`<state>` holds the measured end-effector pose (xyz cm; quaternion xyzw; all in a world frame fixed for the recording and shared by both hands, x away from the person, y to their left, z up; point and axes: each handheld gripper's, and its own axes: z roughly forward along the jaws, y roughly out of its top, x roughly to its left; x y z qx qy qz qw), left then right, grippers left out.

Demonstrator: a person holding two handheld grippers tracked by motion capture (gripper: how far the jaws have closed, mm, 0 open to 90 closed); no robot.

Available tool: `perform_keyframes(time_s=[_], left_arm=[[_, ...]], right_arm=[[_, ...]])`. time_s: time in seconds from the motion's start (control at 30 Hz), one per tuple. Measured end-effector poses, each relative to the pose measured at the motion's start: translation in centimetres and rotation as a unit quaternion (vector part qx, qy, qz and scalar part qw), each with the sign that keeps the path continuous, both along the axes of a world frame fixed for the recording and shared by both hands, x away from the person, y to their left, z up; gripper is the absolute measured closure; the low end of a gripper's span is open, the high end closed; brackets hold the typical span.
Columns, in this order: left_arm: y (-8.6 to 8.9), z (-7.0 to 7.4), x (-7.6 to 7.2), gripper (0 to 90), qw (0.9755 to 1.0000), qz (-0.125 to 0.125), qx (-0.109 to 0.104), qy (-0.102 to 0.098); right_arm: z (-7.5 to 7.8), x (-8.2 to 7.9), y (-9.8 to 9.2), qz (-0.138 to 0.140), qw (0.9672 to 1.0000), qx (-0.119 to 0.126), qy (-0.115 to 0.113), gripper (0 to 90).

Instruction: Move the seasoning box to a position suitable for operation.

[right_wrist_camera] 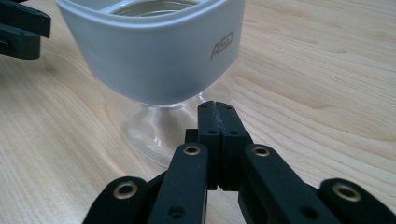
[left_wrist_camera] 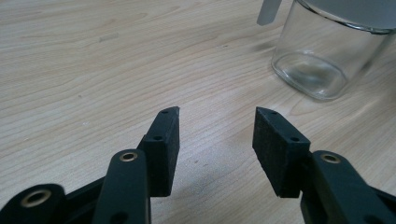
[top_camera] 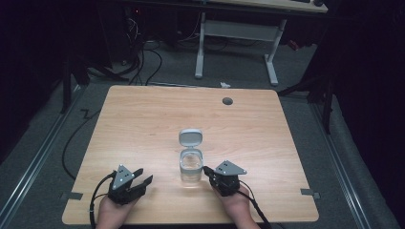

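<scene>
A clear glass jar (top_camera: 191,166) with a grey-white collar and a flipped-up lid (top_camera: 190,137) stands upright near the table's front middle. My left gripper (top_camera: 144,177) rests low at the front left, open, with nothing between its jaws; its own view has the jar's glass base (left_wrist_camera: 312,72) off to the upper right, well apart from the gripper (left_wrist_camera: 217,112). My right gripper (top_camera: 206,170) sits just right of the jar, shut and empty. Its closed tips (right_wrist_camera: 218,106) point at the jar's lower glass (right_wrist_camera: 154,126) below the collar (right_wrist_camera: 154,51); contact I cannot tell.
The wooden table (top_camera: 143,119) has a round cable hole (top_camera: 228,101) at the back right. Grey tape tabs (top_camera: 71,195) mark both front edges. Beyond the table stands a white desk frame (top_camera: 272,62) with cables on the floor.
</scene>
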<state>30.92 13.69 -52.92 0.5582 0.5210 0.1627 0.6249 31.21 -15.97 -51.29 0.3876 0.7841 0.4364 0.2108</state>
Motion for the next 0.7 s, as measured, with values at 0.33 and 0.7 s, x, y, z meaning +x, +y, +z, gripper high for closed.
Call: perform_keyframes(time_s=[0.33, 0.7], left_arm=[[-0.09, -0.06, -0.08, 51.9, 1.0000, -0.002, 0.004, -0.003], [-0.20, -0.03, -0.14, 51.9, 1.0000, -0.003, 0.002, -0.002]], right_arm=[[0.06, -0.41, 0.00, 0.004, 1.0000, 0.004, -0.002, 89.9], [-0.19, -0.49, 0.09, 0.004, 1.0000, 0.003, 0.000, 89.5]])
